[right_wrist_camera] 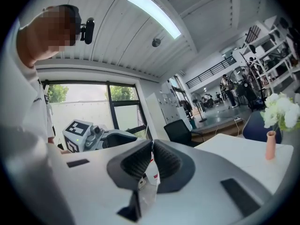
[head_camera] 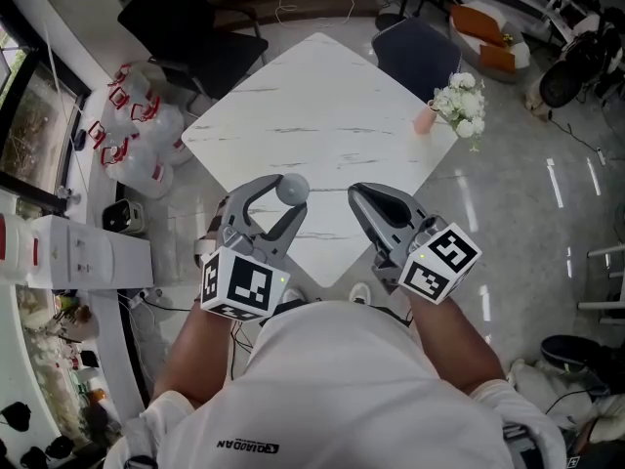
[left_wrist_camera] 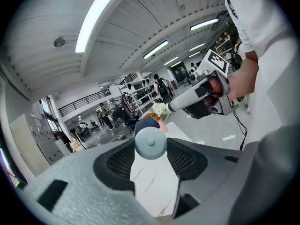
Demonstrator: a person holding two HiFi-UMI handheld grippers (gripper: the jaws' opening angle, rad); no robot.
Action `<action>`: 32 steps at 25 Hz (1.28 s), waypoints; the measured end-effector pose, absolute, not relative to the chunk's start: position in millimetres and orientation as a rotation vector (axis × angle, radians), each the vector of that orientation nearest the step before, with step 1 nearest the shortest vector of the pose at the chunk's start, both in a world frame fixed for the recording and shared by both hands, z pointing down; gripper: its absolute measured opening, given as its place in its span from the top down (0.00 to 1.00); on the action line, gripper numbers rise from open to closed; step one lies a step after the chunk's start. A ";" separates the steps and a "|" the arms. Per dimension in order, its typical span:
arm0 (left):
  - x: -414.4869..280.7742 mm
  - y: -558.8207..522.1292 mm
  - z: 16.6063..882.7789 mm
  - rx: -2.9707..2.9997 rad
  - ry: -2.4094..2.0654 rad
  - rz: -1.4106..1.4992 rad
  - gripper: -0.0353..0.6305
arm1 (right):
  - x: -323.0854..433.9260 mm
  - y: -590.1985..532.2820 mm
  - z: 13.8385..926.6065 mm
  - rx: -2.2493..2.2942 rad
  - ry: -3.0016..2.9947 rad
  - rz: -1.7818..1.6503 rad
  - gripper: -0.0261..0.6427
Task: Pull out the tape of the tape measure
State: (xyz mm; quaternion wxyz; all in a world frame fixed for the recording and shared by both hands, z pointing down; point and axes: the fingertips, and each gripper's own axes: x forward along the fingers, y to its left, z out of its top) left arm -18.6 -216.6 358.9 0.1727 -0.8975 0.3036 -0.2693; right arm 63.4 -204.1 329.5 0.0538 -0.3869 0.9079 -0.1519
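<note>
A round grey tape measure (head_camera: 295, 188) is clamped between the fingers of my left gripper (head_camera: 289, 200), held in the air over the near corner of the white marble table (head_camera: 322, 115). In the left gripper view the tape measure (left_wrist_camera: 150, 142) fills the gap between the jaws. My right gripper (head_camera: 358, 194) is just to its right, pointing level, with its jaws closed. In the right gripper view a thin white strip with red marks (right_wrist_camera: 150, 175), apparently the tape's end, sits pinched between the pads of the right gripper (right_wrist_camera: 152, 146). I cannot make out any tape between the two grippers in the head view.
A pink vase of white flowers (head_camera: 459, 106) stands on the table's right corner. A black chair (head_camera: 186, 18) and a dark blue chair (head_camera: 420, 52) are at the far sides. Water jugs (head_camera: 137, 135) sit on the floor at left. My white shirt fills the bottom.
</note>
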 end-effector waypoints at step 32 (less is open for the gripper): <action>-66.0 -248.5 335.9 -2.501 1.051 -0.736 0.61 | 150.2 -223.1 314.2 -1.456 2.610 -0.355 0.93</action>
